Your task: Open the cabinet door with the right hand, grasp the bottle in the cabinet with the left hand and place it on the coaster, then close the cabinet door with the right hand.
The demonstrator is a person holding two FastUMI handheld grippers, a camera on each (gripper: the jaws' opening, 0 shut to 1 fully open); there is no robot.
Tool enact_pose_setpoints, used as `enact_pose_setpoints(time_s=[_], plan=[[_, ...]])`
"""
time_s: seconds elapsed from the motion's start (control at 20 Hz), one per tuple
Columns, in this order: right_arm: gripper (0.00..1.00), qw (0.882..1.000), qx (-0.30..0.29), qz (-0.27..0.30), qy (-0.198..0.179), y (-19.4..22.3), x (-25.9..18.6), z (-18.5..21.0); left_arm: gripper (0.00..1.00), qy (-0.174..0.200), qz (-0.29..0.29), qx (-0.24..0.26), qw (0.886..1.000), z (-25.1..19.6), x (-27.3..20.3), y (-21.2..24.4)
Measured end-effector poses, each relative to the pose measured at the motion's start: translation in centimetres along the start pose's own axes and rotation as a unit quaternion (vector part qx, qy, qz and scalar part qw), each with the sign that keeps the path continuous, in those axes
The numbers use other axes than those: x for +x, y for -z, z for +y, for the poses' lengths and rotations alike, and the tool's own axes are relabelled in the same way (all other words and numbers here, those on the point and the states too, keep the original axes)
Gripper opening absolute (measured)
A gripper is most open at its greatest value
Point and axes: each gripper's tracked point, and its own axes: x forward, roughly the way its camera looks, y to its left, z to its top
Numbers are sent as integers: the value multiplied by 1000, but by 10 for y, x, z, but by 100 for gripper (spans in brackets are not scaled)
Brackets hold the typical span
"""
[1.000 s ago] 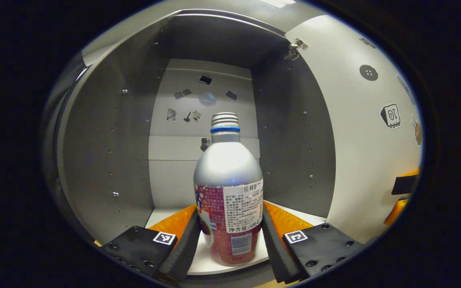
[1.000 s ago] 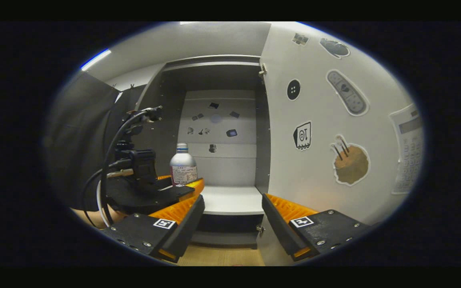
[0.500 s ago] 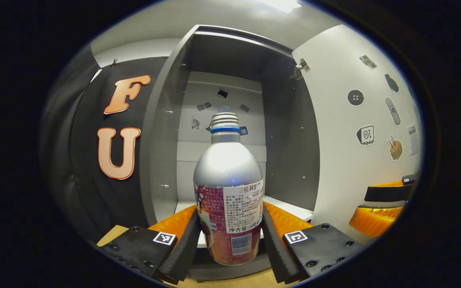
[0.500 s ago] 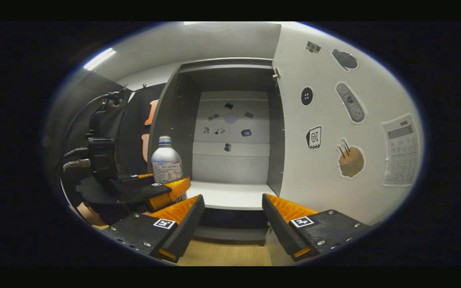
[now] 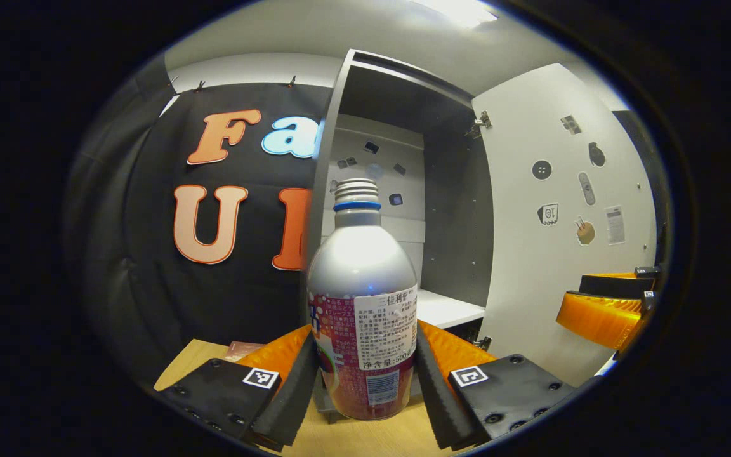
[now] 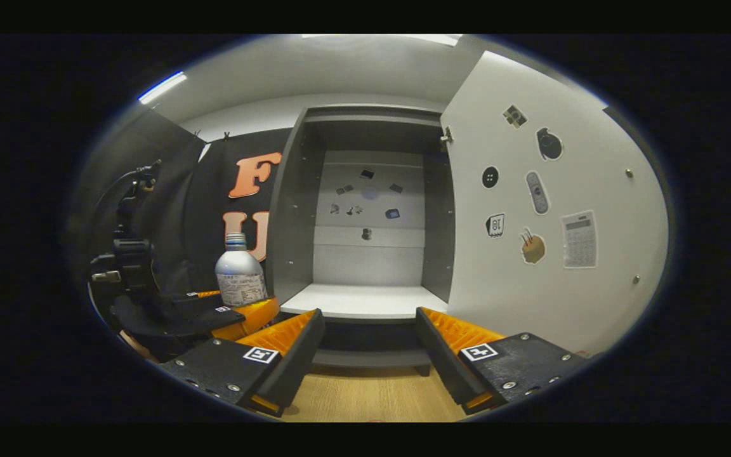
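My left hand-held gripper is clamped on the bottle, both fingers pressing its labelled lower half, and I hold it upright, off the shelf and just above the wooden worktop in front of the cabinet. My right hand-held gripper is spread wide with nothing between its fingers, hanging in front of the cabinet's opening, near the inner face of the door.

By my reckoning, the first two steps are done: the door stands swung out to the right, and the bottle is out in my left grip. Left to do is setting it on the coaster, then pushing the door shut with my right. A flat pinkish thing peeks out on the worktop beyond my left finger; it may be the coaster, but I cannot tell.

The cabinet's shelf is bare now, with small stickers on its back wall. The bottle has no cap on its threaded neck; what is inside it I cannot see.
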Motion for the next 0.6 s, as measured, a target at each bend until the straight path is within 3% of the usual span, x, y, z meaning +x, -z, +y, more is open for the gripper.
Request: enact_pose_setpoints(time_s=[0.3, 0.6], plan=[[89, 998, -9, 20, 55, 10, -61, 21, 84, 45, 8, 6, 999, 16, -56, 26], [89, 997, -21, 37, 67, 20, -99, 19, 84, 59, 0, 27, 998, 2, -95, 86]])
